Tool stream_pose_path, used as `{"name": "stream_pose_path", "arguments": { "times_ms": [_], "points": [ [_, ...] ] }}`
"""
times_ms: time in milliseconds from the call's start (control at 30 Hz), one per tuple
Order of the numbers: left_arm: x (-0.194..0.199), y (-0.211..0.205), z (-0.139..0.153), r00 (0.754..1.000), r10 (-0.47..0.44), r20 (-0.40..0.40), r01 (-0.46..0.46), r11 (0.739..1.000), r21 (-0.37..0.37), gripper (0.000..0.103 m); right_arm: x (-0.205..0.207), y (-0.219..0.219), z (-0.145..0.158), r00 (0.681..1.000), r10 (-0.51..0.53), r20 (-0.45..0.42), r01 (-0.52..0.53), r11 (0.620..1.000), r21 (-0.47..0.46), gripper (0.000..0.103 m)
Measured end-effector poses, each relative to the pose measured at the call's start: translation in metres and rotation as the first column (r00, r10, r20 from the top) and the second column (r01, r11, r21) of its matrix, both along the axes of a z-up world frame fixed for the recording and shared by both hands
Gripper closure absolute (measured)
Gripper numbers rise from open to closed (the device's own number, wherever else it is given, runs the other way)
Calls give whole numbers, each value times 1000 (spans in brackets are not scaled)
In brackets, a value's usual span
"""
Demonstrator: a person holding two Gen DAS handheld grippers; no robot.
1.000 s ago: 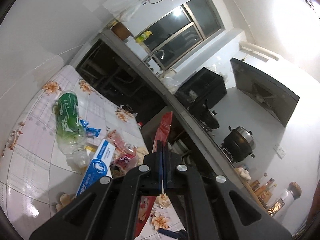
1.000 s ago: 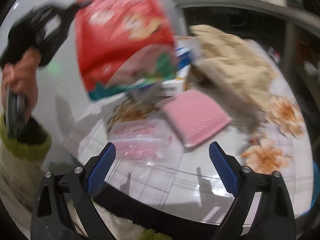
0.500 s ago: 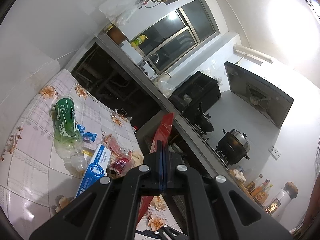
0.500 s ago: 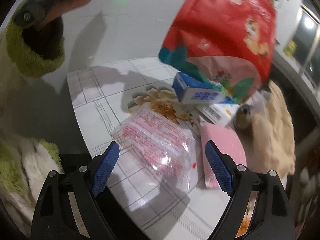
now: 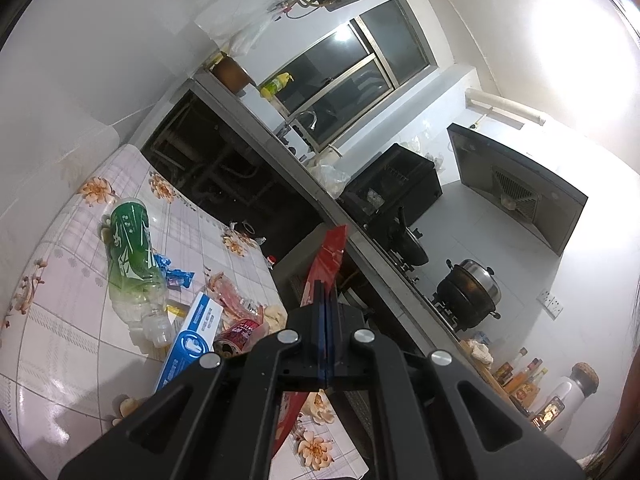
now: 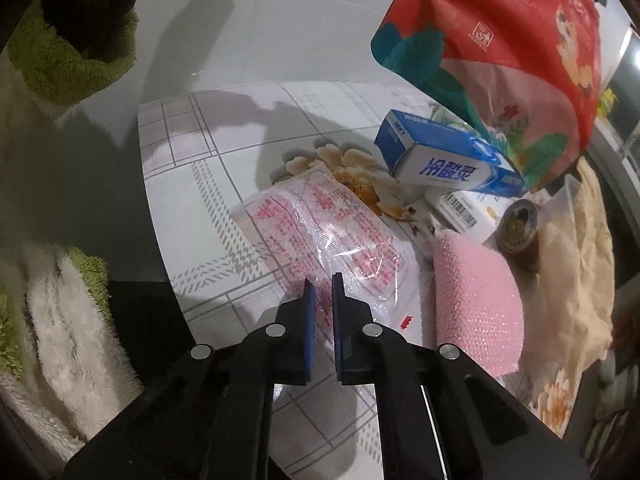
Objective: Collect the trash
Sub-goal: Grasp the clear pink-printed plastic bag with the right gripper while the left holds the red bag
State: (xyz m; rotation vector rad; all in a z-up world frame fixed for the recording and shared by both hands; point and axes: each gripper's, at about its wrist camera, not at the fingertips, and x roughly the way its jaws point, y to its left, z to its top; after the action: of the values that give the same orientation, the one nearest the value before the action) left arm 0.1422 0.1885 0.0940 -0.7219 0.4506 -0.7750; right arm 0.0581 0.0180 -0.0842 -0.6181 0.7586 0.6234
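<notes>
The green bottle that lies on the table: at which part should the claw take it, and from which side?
Probably its green middle, from above, jaws across the width. The green bottle lies on its side on the table, its flanks mostly free there; the clear neck end is crowded by the blue box.

Red bag: lower part hidden behind the left gripper; top cut off at the right wrist frame's edge.
Can: blurred, label unreadable.
Bottles: too small to identify.
Clear wrapper: near edge hidden by the right gripper.
</notes>
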Motion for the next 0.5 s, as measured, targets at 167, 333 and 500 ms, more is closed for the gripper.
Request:
{"name": "stream_pose_path", "arguments": {
  "times_ms": [167,333,500],
  "points": [
    [-6,-2,7,1000,7,21,-7,1000,9,103,-8,0,4,1000,-22,6,21,999,49,102],
    [-12,-4,16,999,11,39,-12,1000,21,103,-23,-8,17,999,-48,18,46,993,104,103],
    [-22,-8,27,998,9,67,-11,999,31,103,-33,-17,33,996,-83,34,76,983,169,103]
  ]
}}
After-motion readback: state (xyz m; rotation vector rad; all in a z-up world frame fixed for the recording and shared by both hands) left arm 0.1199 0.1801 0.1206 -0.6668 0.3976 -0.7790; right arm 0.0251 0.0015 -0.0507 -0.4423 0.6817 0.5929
